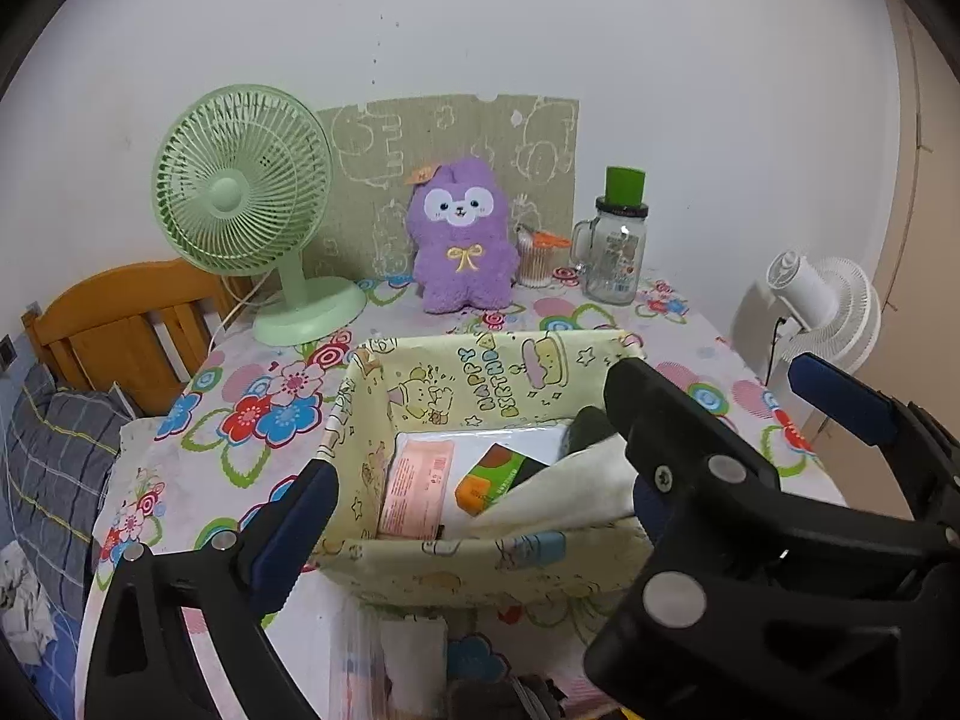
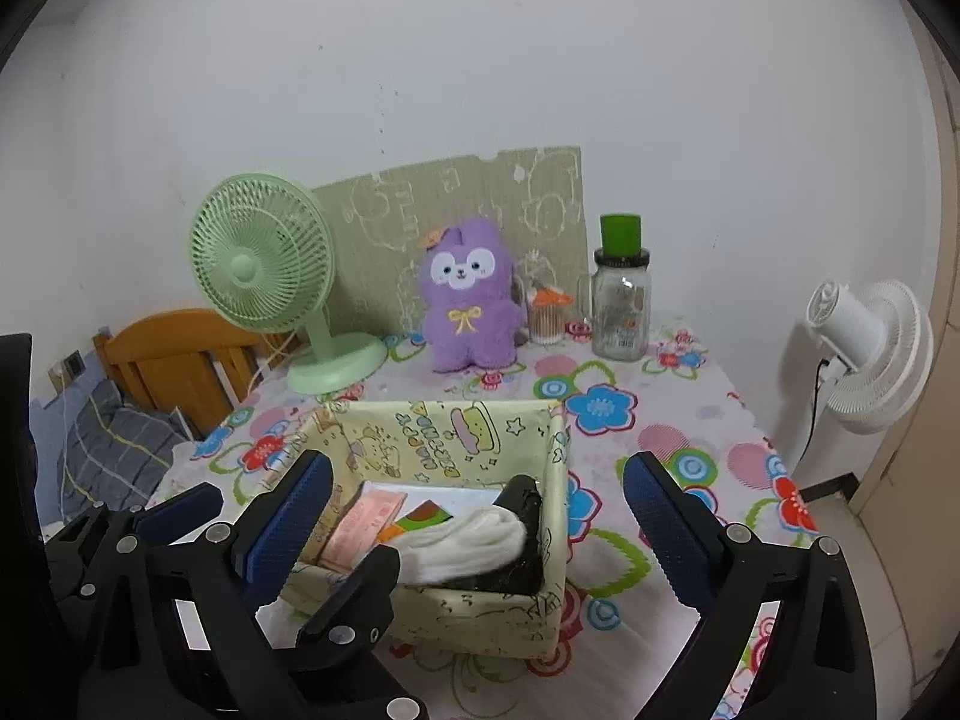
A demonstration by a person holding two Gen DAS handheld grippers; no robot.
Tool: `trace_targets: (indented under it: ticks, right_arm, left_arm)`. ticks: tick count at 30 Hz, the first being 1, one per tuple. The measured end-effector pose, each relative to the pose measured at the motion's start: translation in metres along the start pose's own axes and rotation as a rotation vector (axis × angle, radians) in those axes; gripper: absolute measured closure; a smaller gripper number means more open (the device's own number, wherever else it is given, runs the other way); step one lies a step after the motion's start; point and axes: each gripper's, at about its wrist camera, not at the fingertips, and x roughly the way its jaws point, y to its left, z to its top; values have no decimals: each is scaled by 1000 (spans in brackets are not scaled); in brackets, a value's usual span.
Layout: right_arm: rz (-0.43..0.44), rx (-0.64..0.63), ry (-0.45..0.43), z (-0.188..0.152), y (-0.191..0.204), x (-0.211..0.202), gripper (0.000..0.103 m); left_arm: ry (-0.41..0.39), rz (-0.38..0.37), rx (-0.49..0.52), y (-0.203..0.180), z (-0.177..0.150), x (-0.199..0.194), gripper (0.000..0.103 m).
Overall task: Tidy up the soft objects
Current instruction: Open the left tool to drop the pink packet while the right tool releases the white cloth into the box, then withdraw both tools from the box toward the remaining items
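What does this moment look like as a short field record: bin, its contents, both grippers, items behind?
bin: yellow fabric bin on the floral tablecloth
contents: white cloth, dark item, pink packet
left gripper: jaws wide open, empty
right gripper: jaws wide open, empty
behind bin: purple plush, green fan, glass jar

Pale yellow cartoon-printed fabric storage box (image 2: 480, 612) on flower-patterned tablecloth (image 2: 690, 420); contents: cream-white rolled soft cloth (image 2: 474, 543), dark item beside it, pink packet (image 2: 360, 525). Behind: purple plush animal toy (image 2: 468, 312), mint-green desk fan (image 2: 264, 264), clear glass jar with green lid (image 2: 621, 306). Right gripper (image 2: 474, 516) spread wide, empty, straddling box; left gripper (image 2: 180, 510) at left edge.
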Motion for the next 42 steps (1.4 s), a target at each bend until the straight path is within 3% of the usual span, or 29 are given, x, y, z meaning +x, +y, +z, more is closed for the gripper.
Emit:
trace_targets:
  ticks: [14, 30, 42]
  right_arm:
    - [15, 2, -81, 12, 1, -65, 1]
    - [2, -17, -81, -1, 0, -97, 1]
    - [-3, -93, -22, -17, 13, -92, 1]
  left_arm:
    - [-104, -14, 16, -14, 5, -67, 0]
    - [-114, -31, 42, -29, -13, -97, 0]
    - [-105, -3, 42, -27, -30, -100, 0]
